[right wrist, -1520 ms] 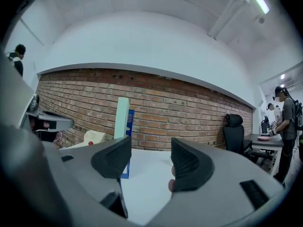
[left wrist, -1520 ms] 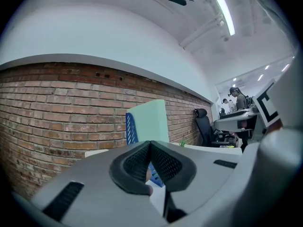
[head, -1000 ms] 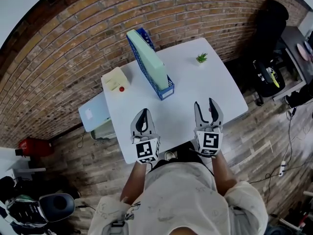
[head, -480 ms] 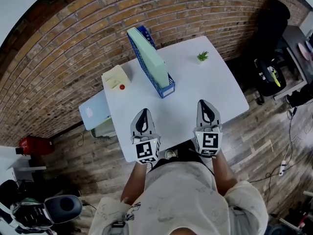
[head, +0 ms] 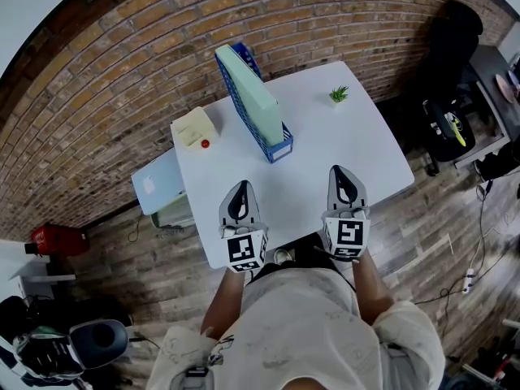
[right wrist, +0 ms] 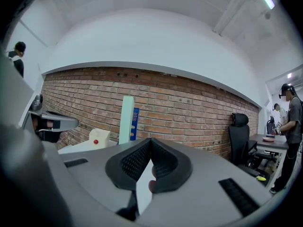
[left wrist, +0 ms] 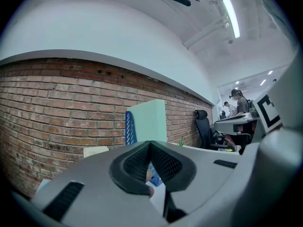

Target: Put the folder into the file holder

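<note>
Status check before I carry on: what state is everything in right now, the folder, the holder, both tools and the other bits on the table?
folder: standing on edge inside the file holder.
file holder: upright on the table, holding the folder.
left tool: shut, empty, over the table's near edge.
right tool: shut, empty, over the table's near edge.
plant: upright, near the far right corner.
box: resting flat at the table's left edge.

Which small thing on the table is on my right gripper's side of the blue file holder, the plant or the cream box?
The small green plant, right of the blue file holder; the cream box with red dot lies left.
</note>
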`<action>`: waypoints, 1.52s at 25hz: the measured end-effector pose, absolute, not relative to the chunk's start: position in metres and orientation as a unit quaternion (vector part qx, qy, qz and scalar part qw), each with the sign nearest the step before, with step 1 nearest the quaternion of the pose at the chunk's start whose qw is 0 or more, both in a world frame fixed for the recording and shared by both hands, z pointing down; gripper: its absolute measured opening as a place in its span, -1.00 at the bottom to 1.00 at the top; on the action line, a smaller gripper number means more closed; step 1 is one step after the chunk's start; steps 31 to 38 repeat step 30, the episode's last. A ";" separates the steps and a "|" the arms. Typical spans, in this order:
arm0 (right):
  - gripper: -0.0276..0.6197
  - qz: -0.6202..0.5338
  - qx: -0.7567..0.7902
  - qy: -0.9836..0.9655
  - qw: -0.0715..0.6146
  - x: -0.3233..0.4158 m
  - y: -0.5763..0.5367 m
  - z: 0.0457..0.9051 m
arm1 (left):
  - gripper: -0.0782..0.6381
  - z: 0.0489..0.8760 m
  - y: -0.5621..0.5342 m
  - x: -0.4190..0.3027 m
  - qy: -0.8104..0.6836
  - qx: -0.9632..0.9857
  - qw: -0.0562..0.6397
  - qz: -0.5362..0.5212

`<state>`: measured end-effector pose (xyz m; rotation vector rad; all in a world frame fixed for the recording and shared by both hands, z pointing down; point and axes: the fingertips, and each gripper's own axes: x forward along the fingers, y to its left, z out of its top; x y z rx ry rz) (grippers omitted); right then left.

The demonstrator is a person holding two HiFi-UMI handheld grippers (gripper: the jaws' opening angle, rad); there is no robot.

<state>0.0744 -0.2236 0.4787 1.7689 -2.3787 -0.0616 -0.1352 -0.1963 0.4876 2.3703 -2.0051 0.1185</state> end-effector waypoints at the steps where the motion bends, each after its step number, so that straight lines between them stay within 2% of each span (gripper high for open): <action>1: -0.86 -0.020 0.594 -0.799 0.089 0.074 -0.223 0.480 | -0.74 0.488 -0.196 -0.135 -0.645 0.763 0.018 0.038; 38: -0.86 -0.027 0.596 -0.798 0.080 0.069 -0.231 0.467 | -0.74 0.486 -0.204 -0.144 -0.641 0.766 0.024 0.037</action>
